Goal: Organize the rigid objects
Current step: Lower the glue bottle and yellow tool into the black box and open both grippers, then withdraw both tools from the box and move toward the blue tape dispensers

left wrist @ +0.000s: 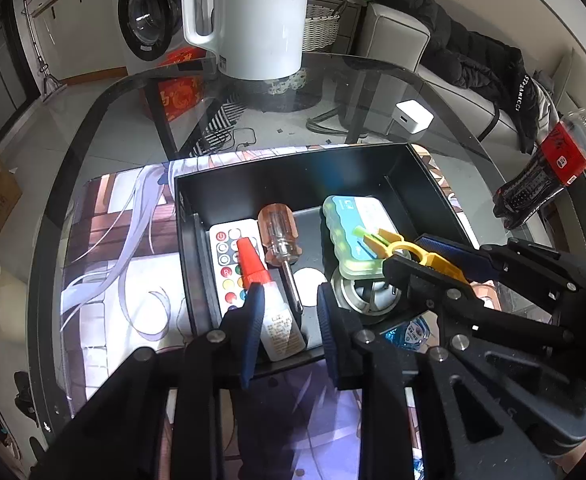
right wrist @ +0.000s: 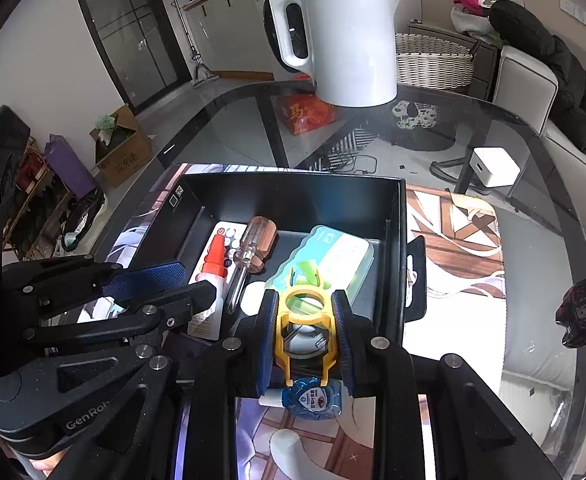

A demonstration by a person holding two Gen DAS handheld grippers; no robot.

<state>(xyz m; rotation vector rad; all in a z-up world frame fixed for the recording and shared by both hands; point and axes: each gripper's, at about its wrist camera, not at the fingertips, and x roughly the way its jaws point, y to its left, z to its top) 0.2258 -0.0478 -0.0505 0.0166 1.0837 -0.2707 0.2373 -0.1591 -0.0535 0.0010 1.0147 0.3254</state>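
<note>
We're in a home, a lived-in kitchen-laundry corner: washing machine (left wrist: pixel 149 20) far left by the cabinets, white kettle (right wrist: pixel 345 40) on the glass counter (right wrist: pixel 473 128), wicker basket (right wrist: pixel 433 62) behind it, black coat (left wrist: pixel 473 52) on the sofa (left wrist: pixel 397 36) at far right, cardboard box (right wrist: pixel 123 152) on the tiled floor.

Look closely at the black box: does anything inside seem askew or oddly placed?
Yes. The red-capped white glue bottle lies slanted across the white remote control with coloured buttons, and the pale green plastic case sits tilted on a round metal object rather than flat on the floor of the black box.
</note>
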